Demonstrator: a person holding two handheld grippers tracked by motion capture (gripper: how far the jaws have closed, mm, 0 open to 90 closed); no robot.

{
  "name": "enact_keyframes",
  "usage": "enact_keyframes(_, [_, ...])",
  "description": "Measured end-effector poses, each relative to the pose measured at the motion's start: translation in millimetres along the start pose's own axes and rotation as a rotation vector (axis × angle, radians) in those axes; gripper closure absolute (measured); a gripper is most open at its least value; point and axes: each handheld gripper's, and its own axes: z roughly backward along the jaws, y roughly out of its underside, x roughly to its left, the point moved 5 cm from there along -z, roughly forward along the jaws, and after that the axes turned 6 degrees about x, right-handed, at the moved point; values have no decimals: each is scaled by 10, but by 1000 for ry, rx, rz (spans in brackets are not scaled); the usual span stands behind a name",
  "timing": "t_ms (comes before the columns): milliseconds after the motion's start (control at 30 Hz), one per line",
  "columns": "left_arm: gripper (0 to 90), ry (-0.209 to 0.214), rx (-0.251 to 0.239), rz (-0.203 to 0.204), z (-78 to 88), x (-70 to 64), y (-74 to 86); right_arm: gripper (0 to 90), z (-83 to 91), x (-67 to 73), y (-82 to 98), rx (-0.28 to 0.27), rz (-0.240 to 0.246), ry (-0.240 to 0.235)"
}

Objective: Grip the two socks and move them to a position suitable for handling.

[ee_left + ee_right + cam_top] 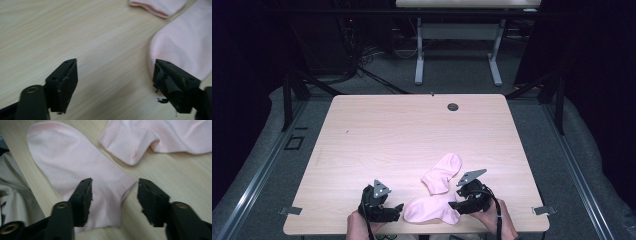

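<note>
Two pale pink cotton ankle socks on light wood-grain table point(377, 130), near edge, right of centre. Near sock point(432, 210) flat between both grippers; far sock point(442, 173) just beyond it, angled far-right, touching or nearly so. Left gripper point(398, 208) jaws apart over bare tabletop, sock toe beside right jaw. Right gripper point(453, 204) jaws apart, straddling cuff of near sock point(82, 167), not pressing it.
</note>
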Motion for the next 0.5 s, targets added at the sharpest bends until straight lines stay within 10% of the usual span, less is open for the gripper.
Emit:
enact_keyframes(367, [0, -125, 16, 85, -143, 460, 193, 61, -27, -36, -350, -14, -9, 54])
enact_keyframes(500, [0, -136, -7, 97, -198, 497, 210, 84, -105, -45, -451, 4, 3, 64])
